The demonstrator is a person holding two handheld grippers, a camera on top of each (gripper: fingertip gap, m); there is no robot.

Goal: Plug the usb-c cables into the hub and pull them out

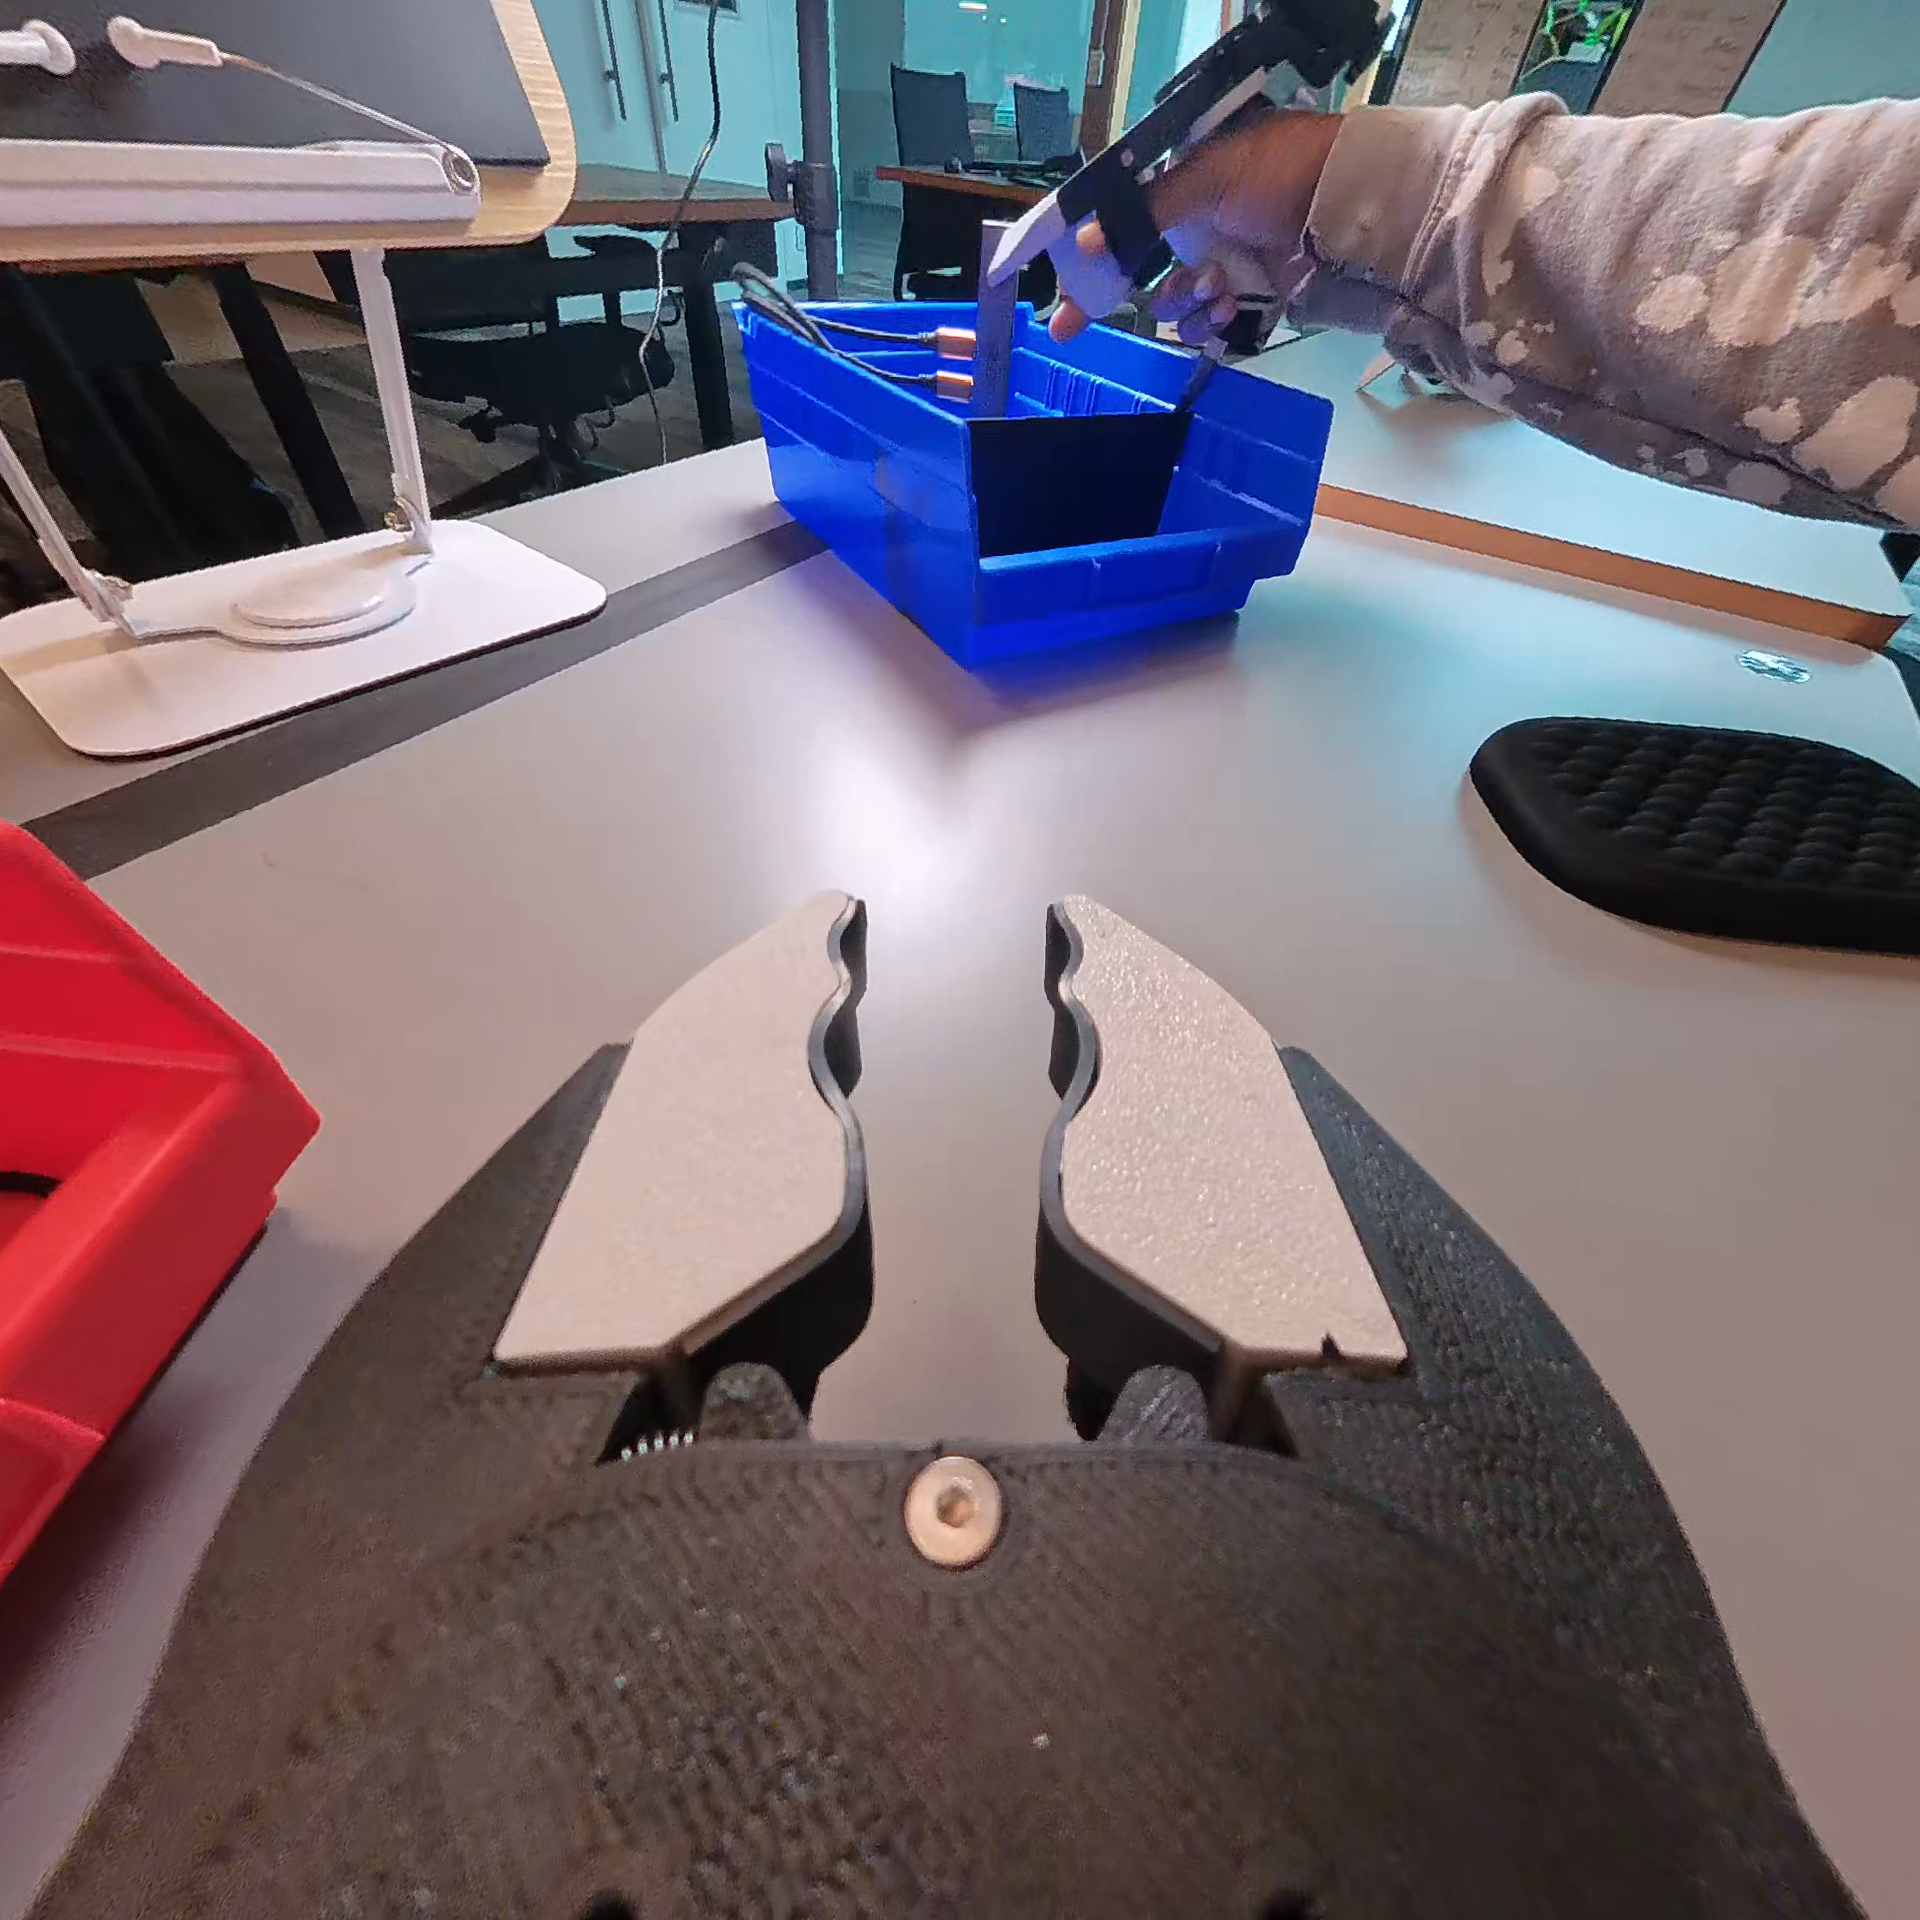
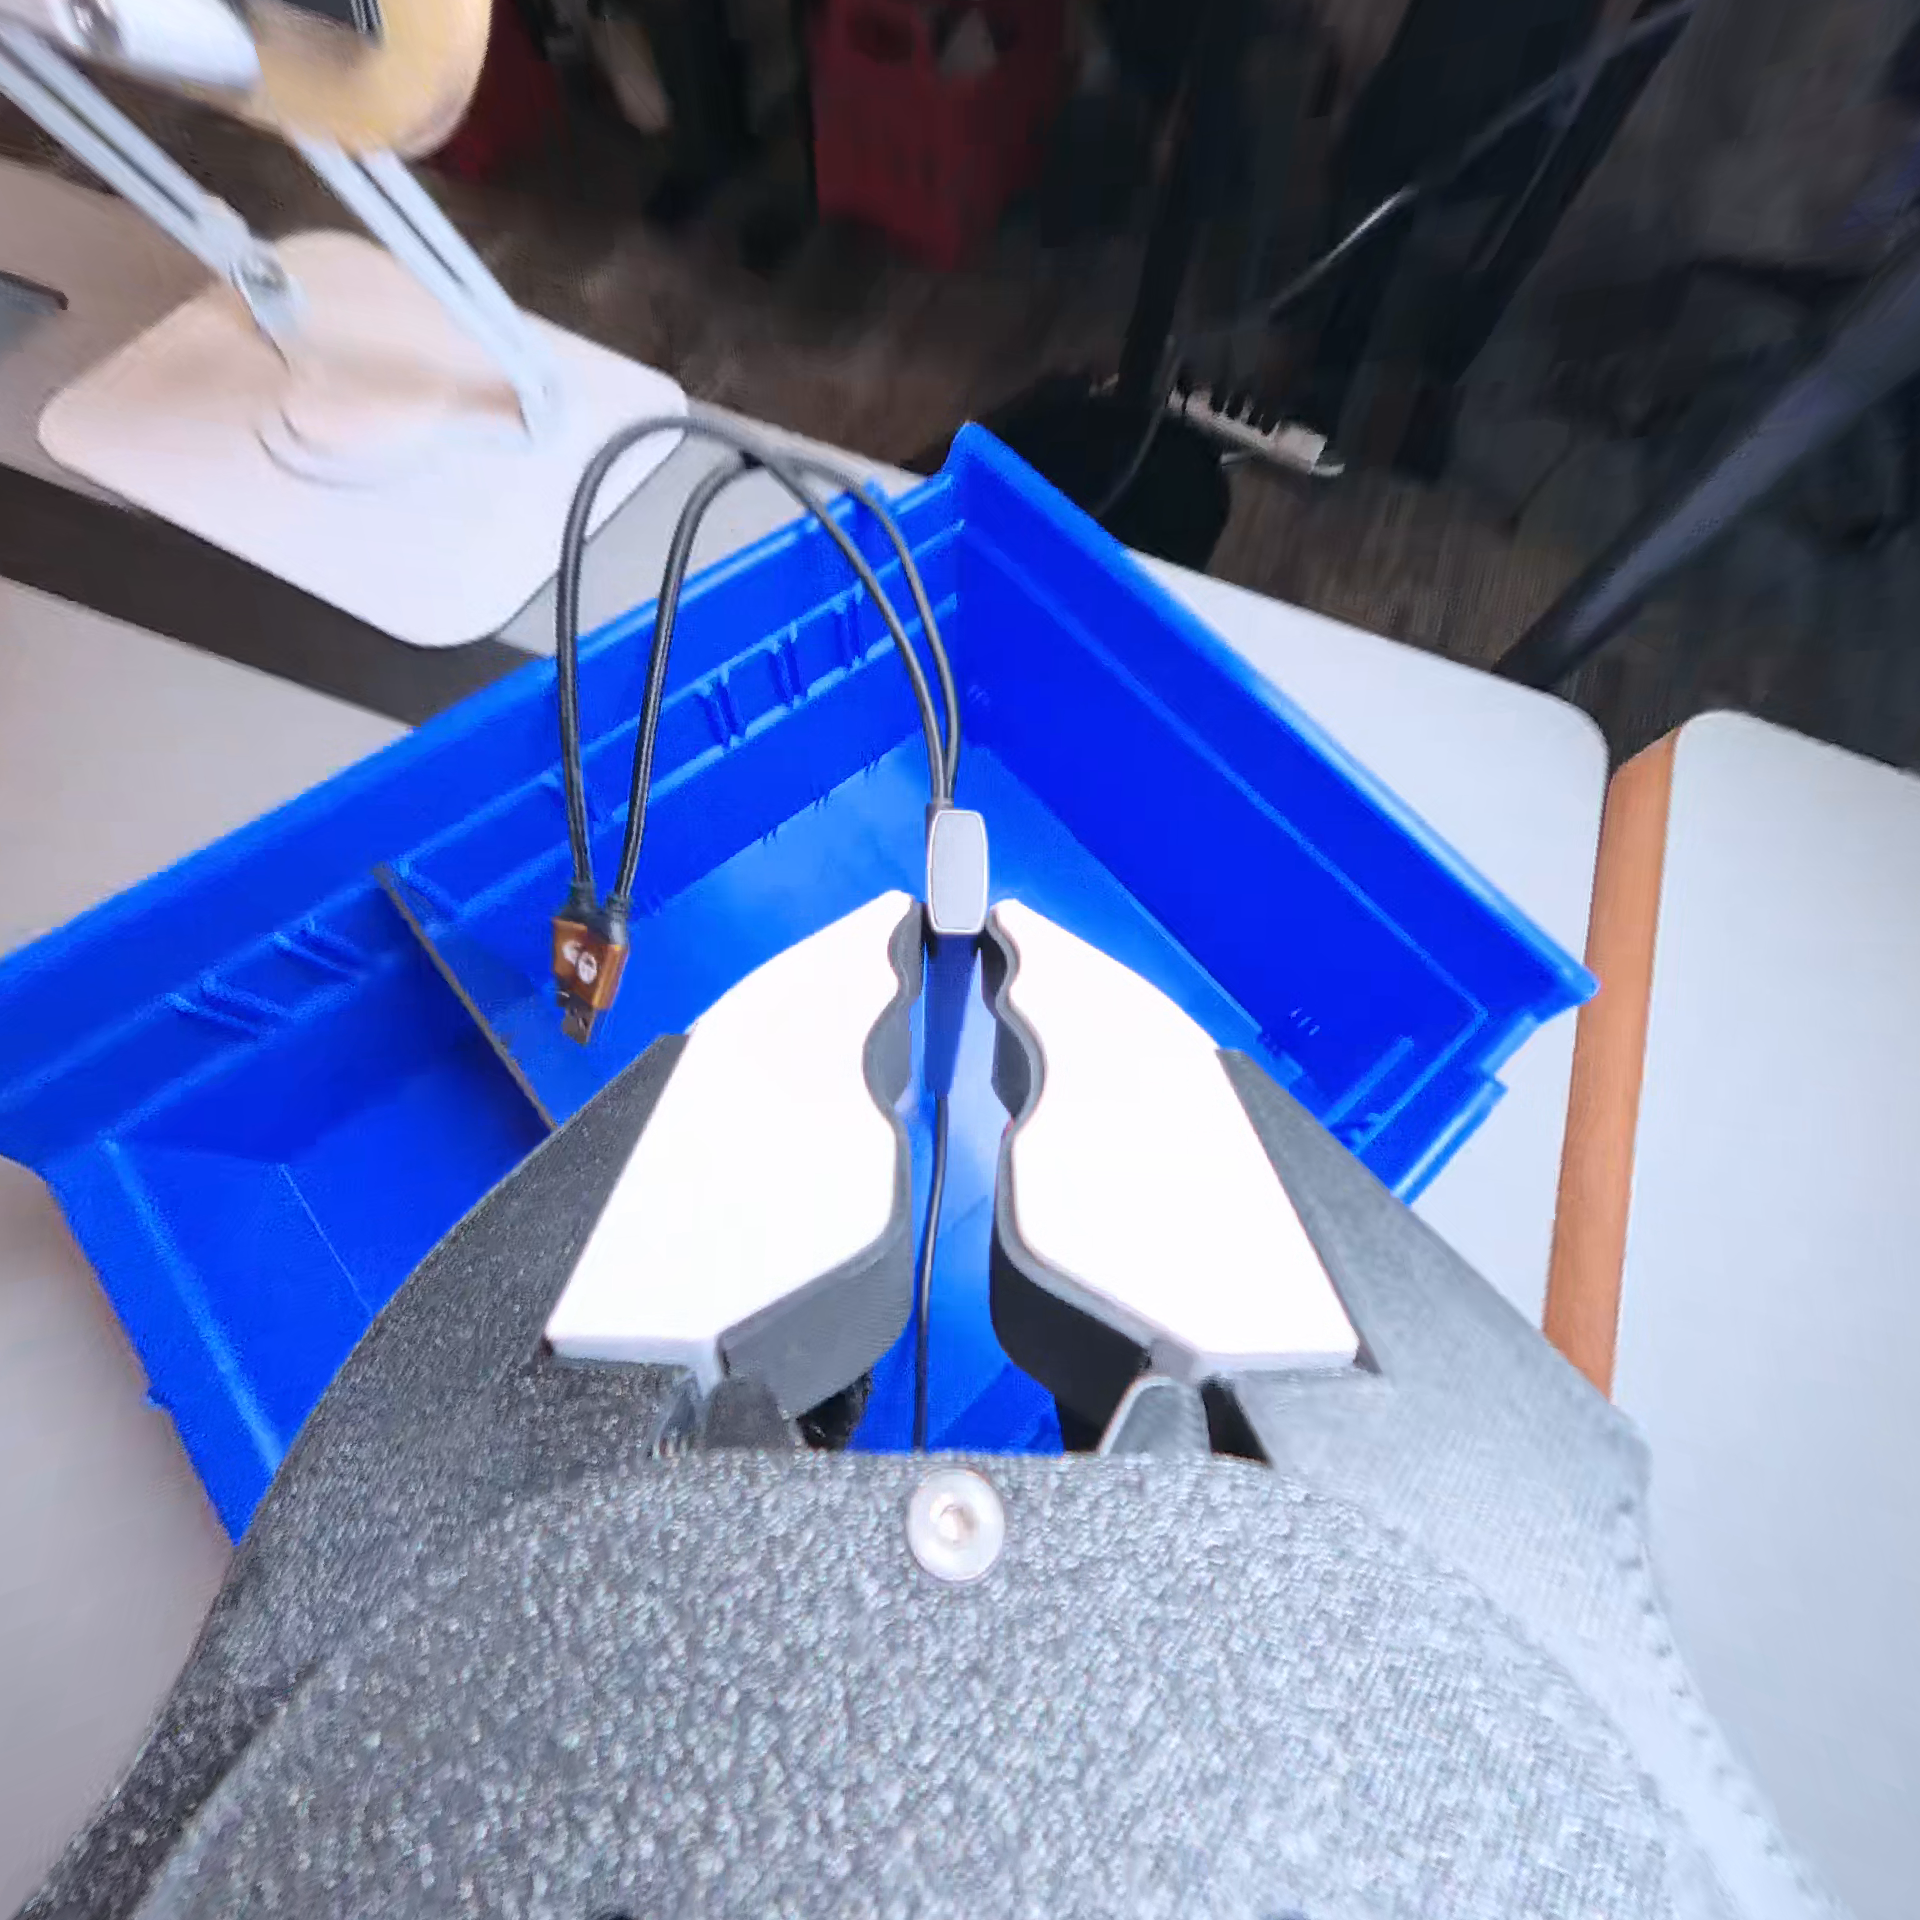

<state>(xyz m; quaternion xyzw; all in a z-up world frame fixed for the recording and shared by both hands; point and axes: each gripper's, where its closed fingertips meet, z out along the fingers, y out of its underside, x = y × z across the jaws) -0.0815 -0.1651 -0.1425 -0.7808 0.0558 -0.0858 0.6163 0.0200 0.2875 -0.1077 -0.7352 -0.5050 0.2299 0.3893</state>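
My right gripper is shut on a slim silver hub and holds it upright over the blue bin. Two black cables run from the hub's far end, arc over to the left and end in copper-coloured plugs that hang free, apart from the hub. A thin black lead trails back between the fingers. In the left wrist view the hub hangs from the right gripper above the bin, plugs beside it. My left gripper is open and empty, low over the grey table.
A black divider stands inside the blue bin. A white stand sits far left, a red bin at my near left, a black dimpled wrist rest at right. A second table with a wooden edge adjoins behind. The grippers' ends are close to 45 cm from one another.
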